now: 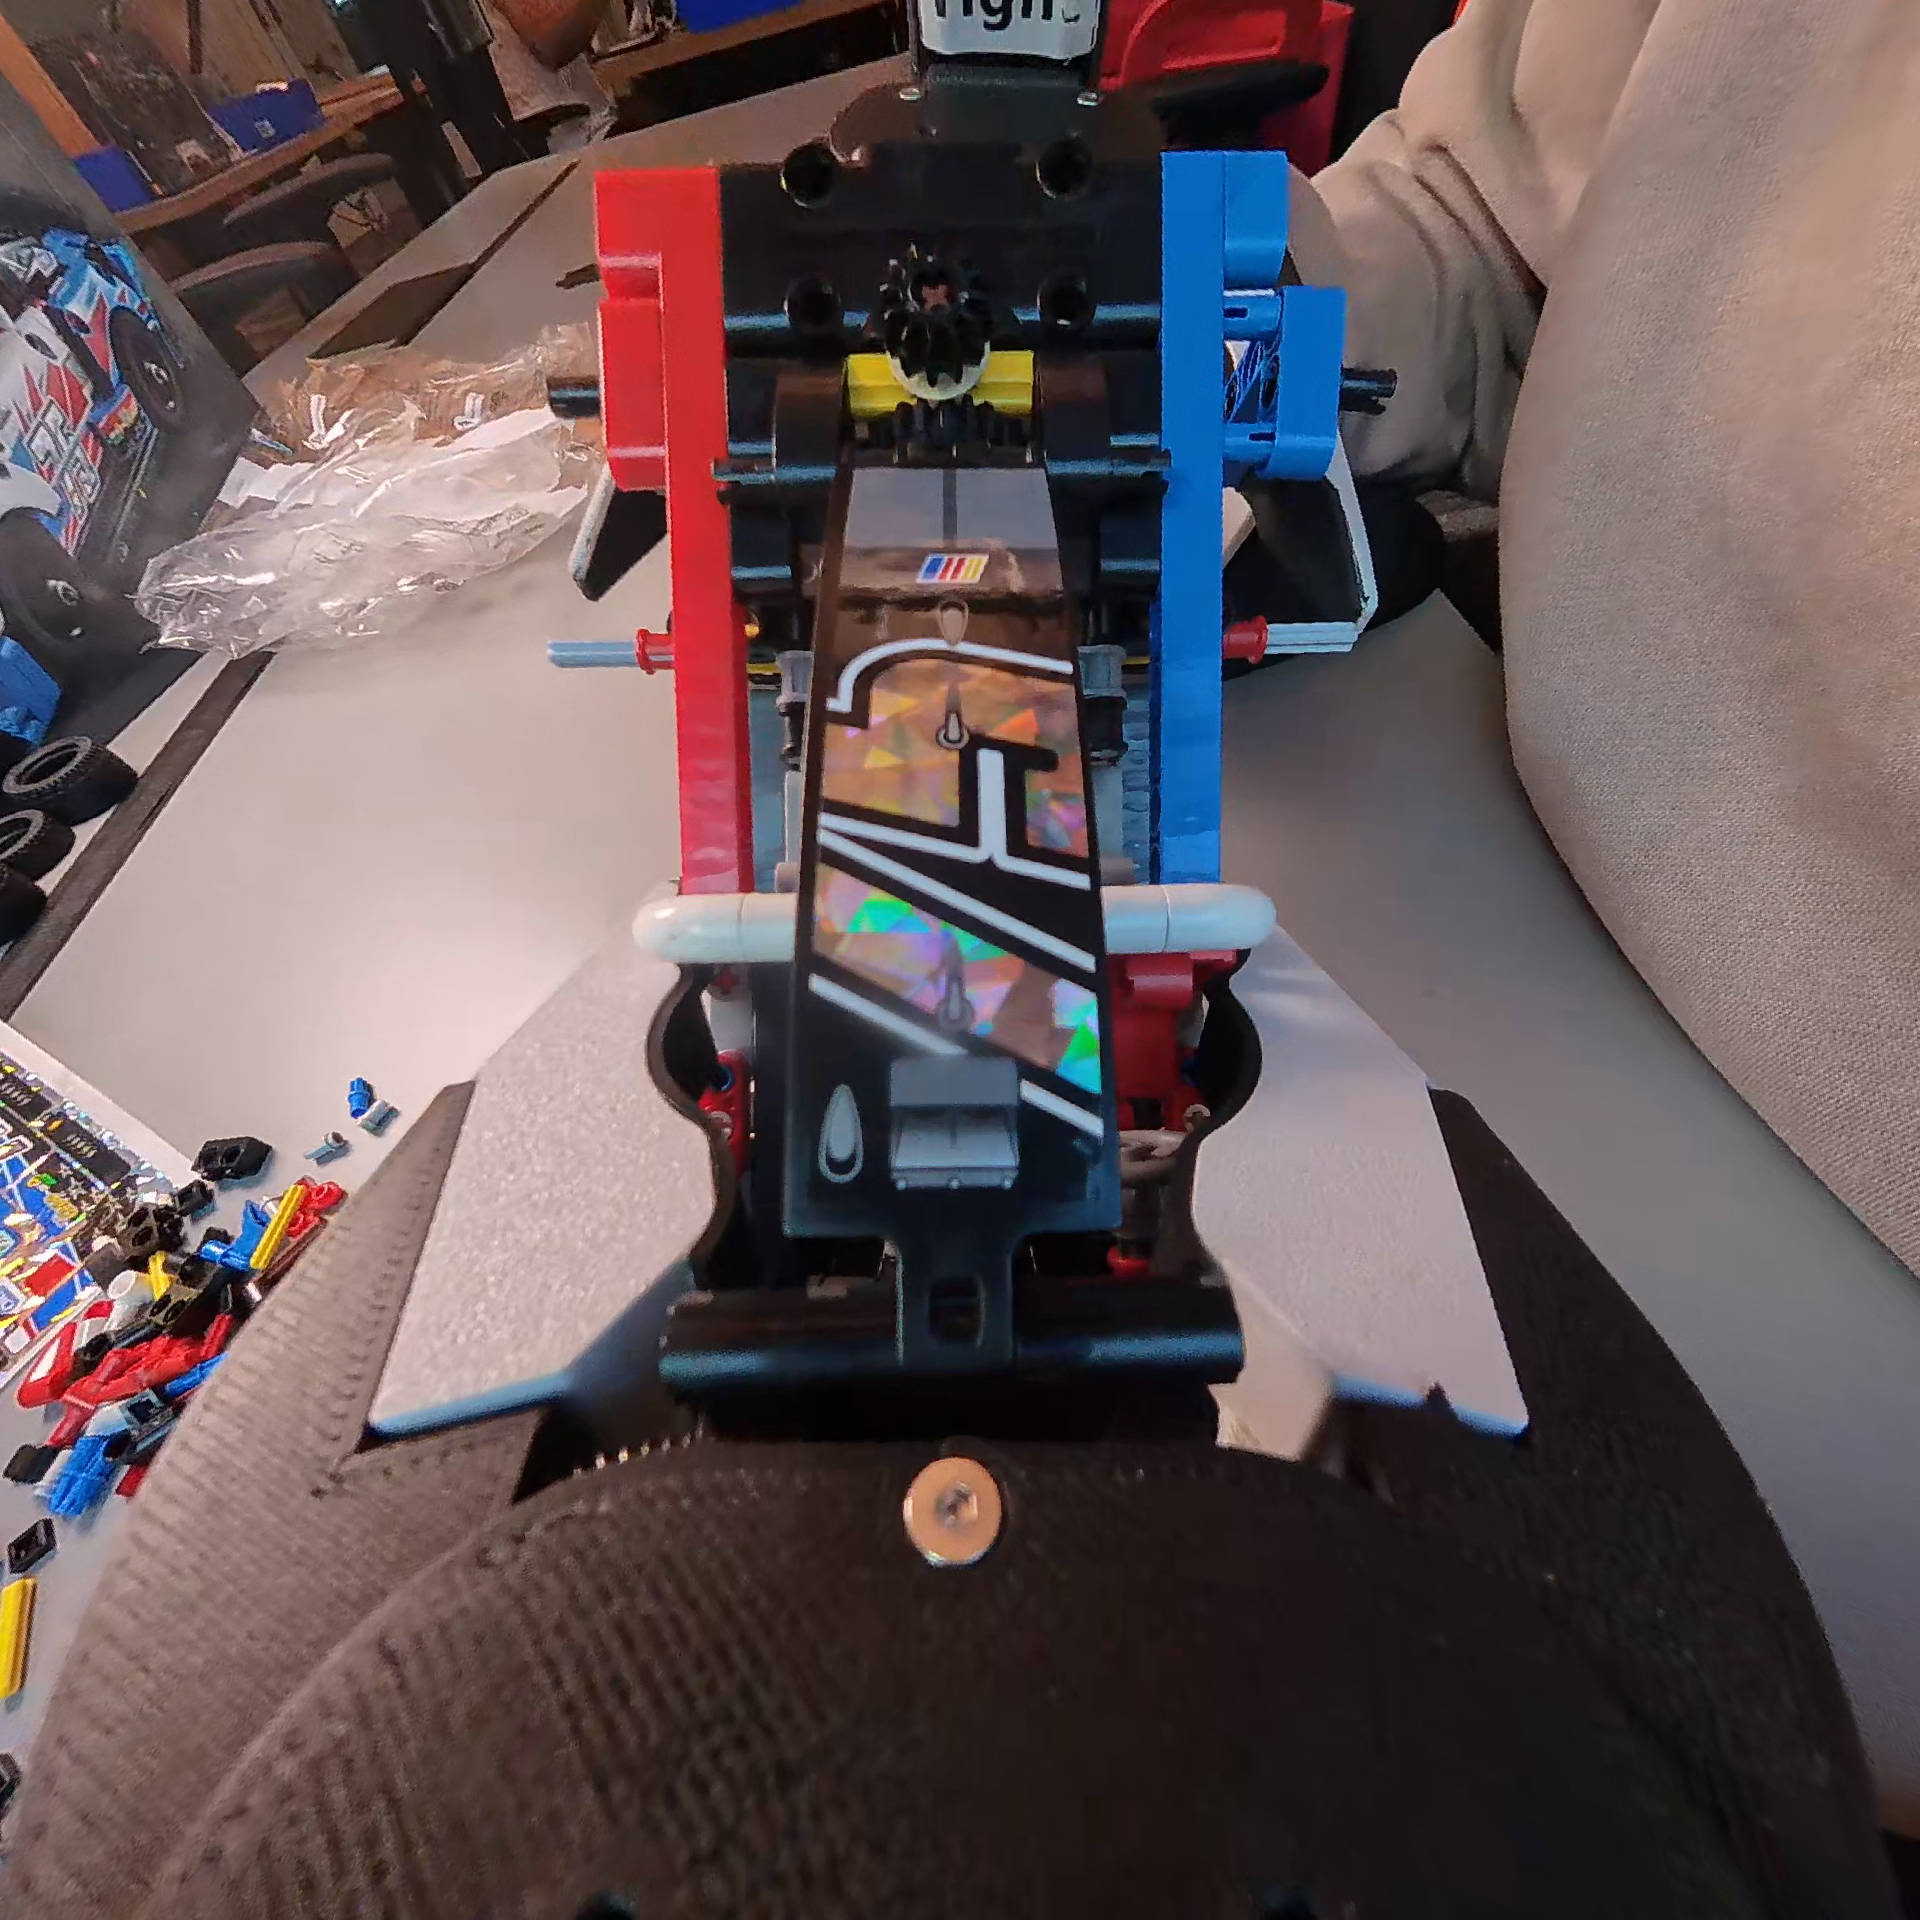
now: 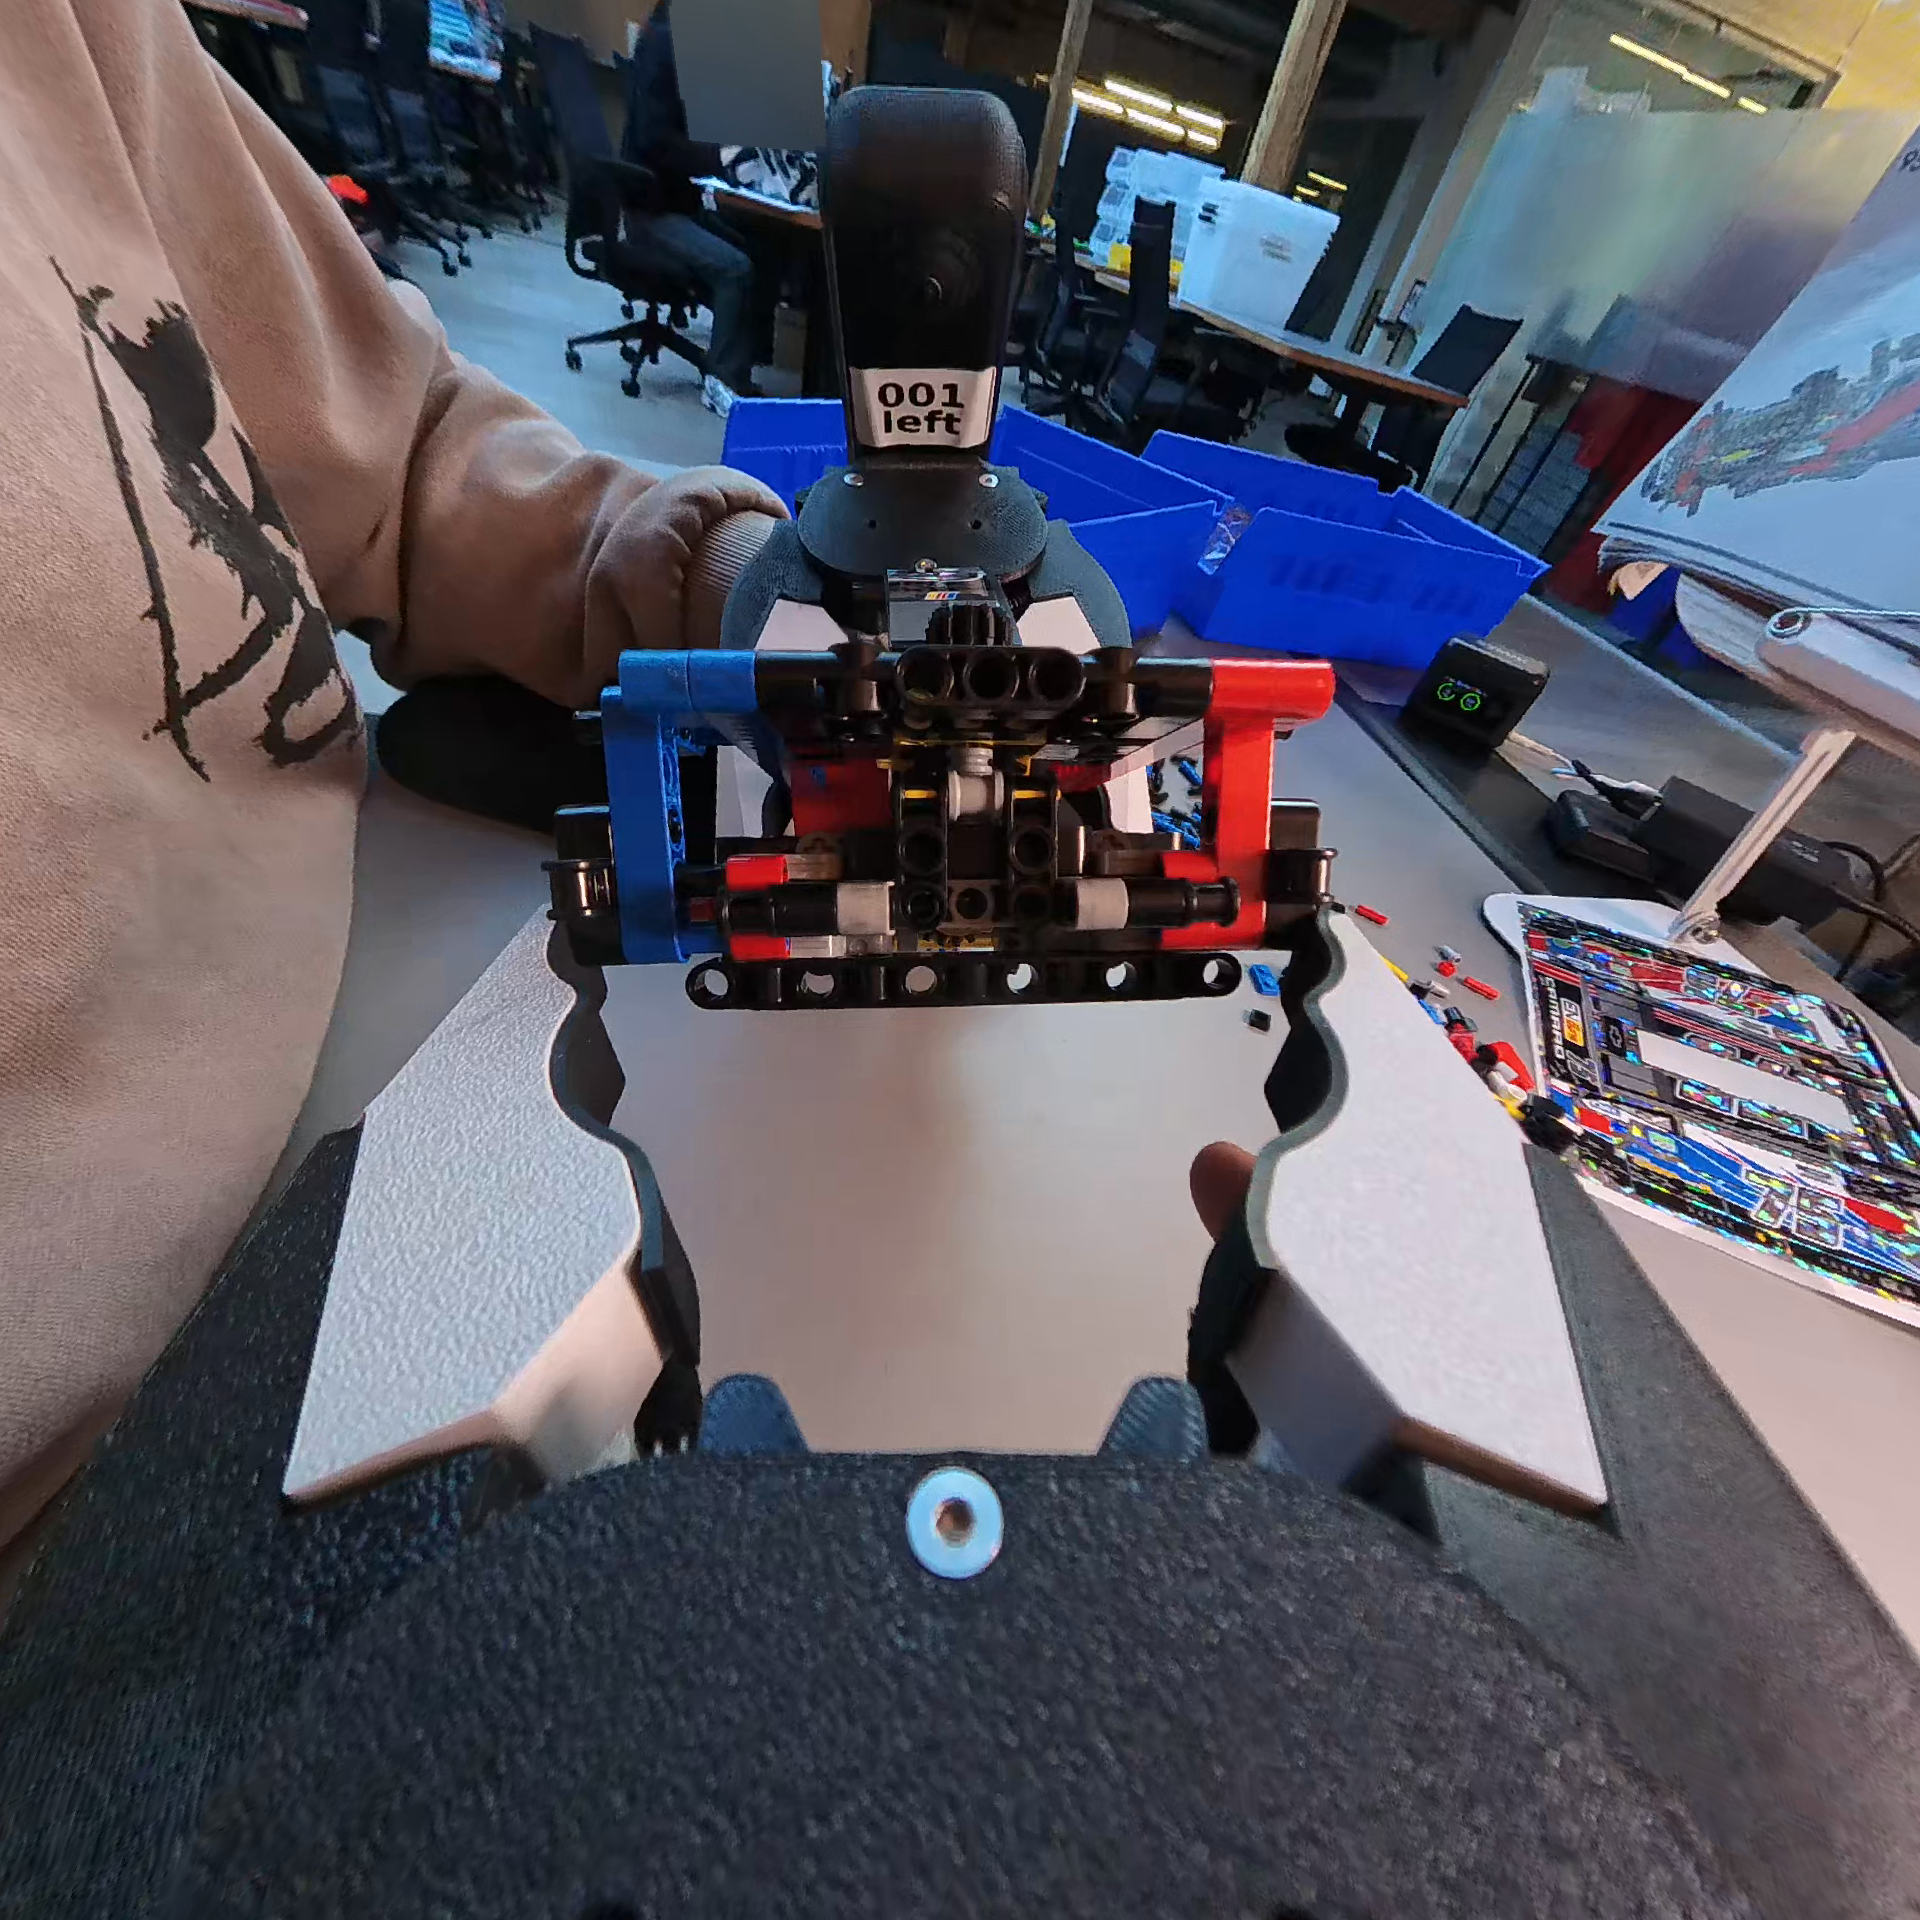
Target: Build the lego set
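both hand-held grippers, left (image 1: 951,1049) and right (image 2: 951,925), each white-labelled, clamp the lego car chassis (image 1: 951,727).

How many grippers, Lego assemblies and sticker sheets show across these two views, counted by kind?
Grippers: 2, the left gripper and the right gripper
Lego car chassis: 1
Holographic sticker sheet: 1
Total: 4
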### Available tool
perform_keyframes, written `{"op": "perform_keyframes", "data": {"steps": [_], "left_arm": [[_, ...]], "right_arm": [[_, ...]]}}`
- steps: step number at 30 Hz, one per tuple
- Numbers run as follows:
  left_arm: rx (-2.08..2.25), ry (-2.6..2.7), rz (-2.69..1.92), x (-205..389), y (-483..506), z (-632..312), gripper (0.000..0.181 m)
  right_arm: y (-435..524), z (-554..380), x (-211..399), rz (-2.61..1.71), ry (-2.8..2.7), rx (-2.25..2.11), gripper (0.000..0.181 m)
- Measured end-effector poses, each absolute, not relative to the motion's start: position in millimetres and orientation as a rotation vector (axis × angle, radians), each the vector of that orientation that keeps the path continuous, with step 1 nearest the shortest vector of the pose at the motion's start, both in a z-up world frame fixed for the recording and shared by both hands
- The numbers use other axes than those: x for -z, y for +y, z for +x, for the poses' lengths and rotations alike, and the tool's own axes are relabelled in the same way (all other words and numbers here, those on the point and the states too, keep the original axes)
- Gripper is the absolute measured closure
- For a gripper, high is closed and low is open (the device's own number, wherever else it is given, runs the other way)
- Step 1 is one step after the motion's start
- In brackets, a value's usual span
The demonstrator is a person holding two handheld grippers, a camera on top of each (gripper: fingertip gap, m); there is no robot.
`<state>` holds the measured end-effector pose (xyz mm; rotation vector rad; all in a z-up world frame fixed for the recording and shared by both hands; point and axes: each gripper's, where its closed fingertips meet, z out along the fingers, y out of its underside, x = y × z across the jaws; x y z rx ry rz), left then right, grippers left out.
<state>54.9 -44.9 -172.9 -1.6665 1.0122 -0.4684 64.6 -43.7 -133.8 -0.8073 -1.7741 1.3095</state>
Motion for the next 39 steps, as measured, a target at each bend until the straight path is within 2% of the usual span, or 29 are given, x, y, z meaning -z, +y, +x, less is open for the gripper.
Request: {"op": "perform_keyframes", "data": {"steps": [9, 11, 14, 18, 39], "left_arm": [[0.494, 0.968, -1.701, 173.1, -41.2, 53.4, 0.087], [0.477, 0.957, -1.704, 172.7, -39.8, 52.3, 0.087], [0.425, 0.953, -1.744, 176.9, -35.7, 50.4, 0.087], [0.353, 0.971, -1.799, 186.6, -31.7, 51.5, 0.087], [0.125, 1.057, -2.059, 230.4, -34.1, 42.2, 0.089]], "right_arm": [[-38.3, 66.1, 134.5, -0.882, -1.77, -1.304, 0.051], [-41.0, 67.9, 130.3, -0.903, -1.773, -1.33, 0.043], [-34.6, 63.8, 132.4, -0.92, -1.75, -1.271, 0.044], [-31.3, 65.0, 125.1, -0.878, -1.738, -1.224, 0.054], [-22.3, 66.4, 195.1, -0.879, -1.914, -1.187, 0.054]]}}
